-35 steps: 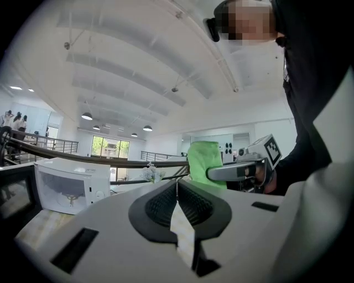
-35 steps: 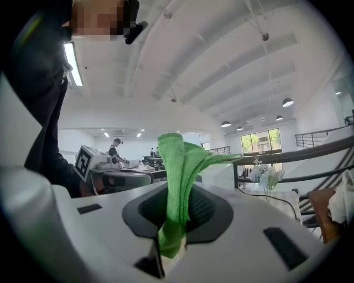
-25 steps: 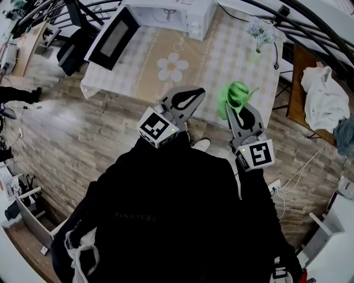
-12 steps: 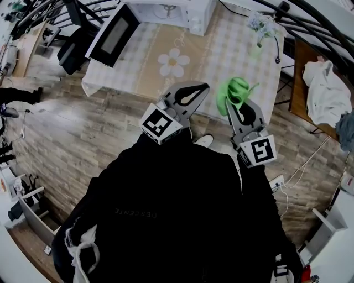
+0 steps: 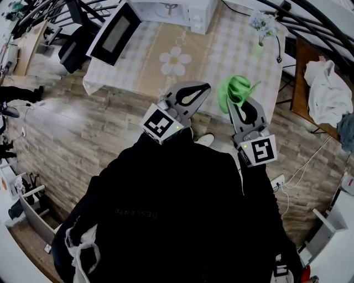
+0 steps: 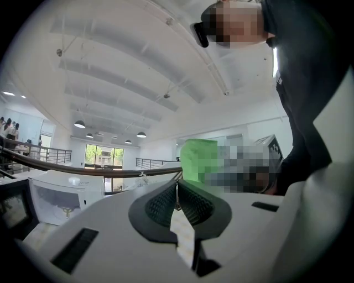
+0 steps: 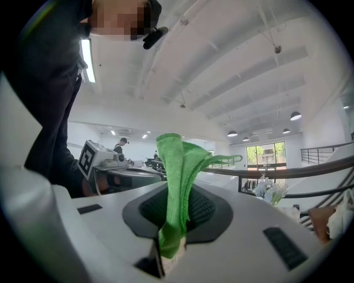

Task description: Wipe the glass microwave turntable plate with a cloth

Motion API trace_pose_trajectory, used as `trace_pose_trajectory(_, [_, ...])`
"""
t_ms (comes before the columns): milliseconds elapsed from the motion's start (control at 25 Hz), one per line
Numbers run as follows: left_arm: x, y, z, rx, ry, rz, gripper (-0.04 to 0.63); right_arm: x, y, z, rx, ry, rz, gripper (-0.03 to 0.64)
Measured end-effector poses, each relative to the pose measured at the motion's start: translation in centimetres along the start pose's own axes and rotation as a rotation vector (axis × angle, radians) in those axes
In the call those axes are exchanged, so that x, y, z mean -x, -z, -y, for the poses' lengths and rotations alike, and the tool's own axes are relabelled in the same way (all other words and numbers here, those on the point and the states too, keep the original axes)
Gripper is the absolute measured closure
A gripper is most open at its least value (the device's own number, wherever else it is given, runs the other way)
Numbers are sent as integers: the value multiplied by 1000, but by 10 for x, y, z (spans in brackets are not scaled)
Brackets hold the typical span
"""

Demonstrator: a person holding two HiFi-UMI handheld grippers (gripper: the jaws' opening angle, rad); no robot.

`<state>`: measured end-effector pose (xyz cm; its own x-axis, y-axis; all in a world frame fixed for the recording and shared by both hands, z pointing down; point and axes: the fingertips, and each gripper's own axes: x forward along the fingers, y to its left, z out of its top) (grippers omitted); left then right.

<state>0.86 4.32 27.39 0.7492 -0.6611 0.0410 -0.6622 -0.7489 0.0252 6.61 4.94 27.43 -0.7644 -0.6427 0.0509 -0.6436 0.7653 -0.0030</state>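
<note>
Black-framed microwave door hangs open at the left end of the checked counter, with the white microwave just right of it. Can't really make out the glass plate, the oven's inside is too small to read. Left gripper is held up in the air near the counter's front edge, jaws pressed together on nothing. Right gripper is beside it, jaws clamped on the green cloth, which sticks up past the tips. Flower vase stands at the far right
</note>
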Motion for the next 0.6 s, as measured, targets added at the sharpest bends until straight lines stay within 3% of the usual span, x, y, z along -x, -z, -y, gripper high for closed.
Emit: trace_pose_trajectory(600, [0, 8, 8, 6, 35, -9, 572, 6, 5, -4, -4, 11, -4, 552])
